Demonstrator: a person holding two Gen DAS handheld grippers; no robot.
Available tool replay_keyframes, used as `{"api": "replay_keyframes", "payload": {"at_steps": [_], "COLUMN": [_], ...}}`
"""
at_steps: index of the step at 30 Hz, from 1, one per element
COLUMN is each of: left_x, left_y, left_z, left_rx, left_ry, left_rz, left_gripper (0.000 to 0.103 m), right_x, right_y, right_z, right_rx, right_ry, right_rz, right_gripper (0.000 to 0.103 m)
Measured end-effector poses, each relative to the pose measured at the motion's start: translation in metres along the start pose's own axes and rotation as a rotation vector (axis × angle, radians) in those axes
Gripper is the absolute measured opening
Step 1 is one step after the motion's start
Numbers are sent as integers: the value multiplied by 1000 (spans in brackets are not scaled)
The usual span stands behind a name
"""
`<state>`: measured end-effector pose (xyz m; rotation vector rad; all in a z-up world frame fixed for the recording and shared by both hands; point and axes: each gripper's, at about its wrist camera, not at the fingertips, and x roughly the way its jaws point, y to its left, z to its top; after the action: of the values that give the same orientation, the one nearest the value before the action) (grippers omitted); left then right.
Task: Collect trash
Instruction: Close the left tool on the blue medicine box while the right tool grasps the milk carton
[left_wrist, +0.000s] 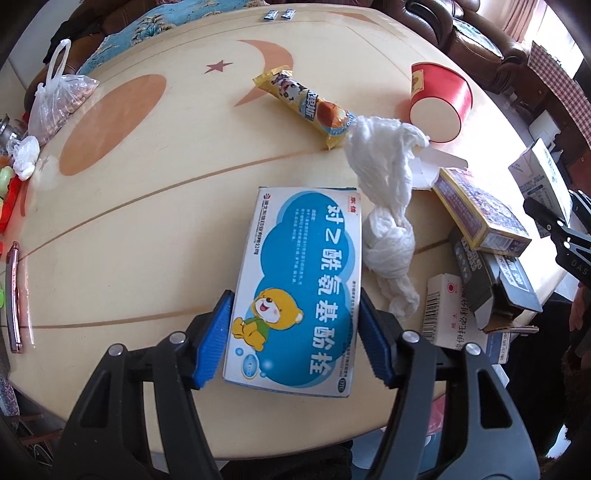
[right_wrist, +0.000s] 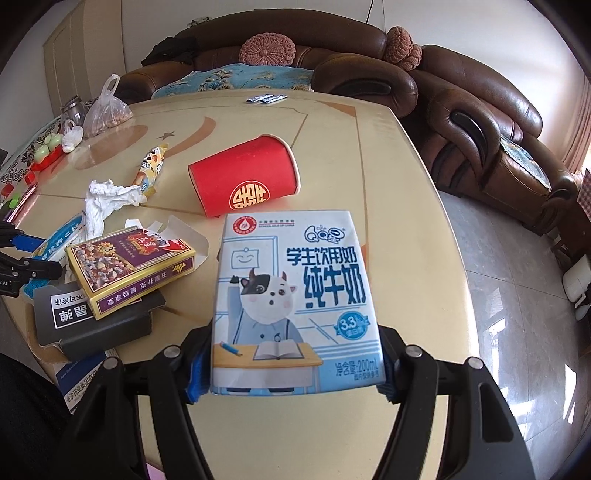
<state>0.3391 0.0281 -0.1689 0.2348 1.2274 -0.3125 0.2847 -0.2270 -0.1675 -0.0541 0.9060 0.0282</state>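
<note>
**Desk:** Blue pads first. What is the left tool (left_wrist: 295, 332) doing?

**Photographer:** Clamped across the width of a flat medicine box (left_wrist: 295, 288), one ribbed pad on each long edge. It is glossy card, blue and white, with a cartoon bear, and it lies face-up on the counter (left_wrist: 147, 221). Gripping by the narrow sides makes sense; a flat carton offers no other purchase.

**Desk:** And the right tool (right_wrist: 291, 365)?

**Photographer:** Closed on a milk carton (right_wrist: 295, 295), a smooth laminated brick with a cartoon cow, pinched near its lower end. Whether its base is clear of the counter I cannot tell from this angle.

**Desk:** So two pieces of trash in hand. What remains?

**Photographer:** Plenty. Far of the carton, a red paper cup (right_wrist: 245, 181) lies on its side, mouth toward the right. Left of it sit a twisted white tissue (right_wrist: 103, 201), soft and crumpled, and a crinkly yellow snack wrapper (right_wrist: 149, 170). Nearer left, a purple-and-yellow card box (right_wrist: 129, 267) rests atop dark opened cartons (right_wrist: 96, 325), heaped at the counter's edge.

**Desk:** Anything not trash?

**Photographer:** Probably the knotted plastic bag of nuts (right_wrist: 107, 110) at the far left.
</note>
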Motion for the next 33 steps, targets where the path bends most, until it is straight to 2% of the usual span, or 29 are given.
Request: {"api": "replay_keyframes", "payload": {"at_steps": [2,5,9,19,33], "left_x": [-5,-19,-34,-97,-158], "left_y": [-2,2,6,1,-30], "left_z": [-1,-6,-18,-46,-100], "left_rx": [-7,-19,-31,-45,-3], "left_ry": [-5,-17,-38,-126,-213], "left_rz": [31,6,23,15,1], "left_gripper": [63,63,64,63,64], "right_x": [-3,-10,-24,-91,-183], "right_y": [-2,-1,2,16,40], "right_z": [1,2,3,3,-36], "right_rx": [10,18,8,-30,-61], "right_ry": [-1,-8,-28,-107,-173], "right_rz": [12,14,-1,-18,18], "right_gripper": [66,66,66,66,66]}}
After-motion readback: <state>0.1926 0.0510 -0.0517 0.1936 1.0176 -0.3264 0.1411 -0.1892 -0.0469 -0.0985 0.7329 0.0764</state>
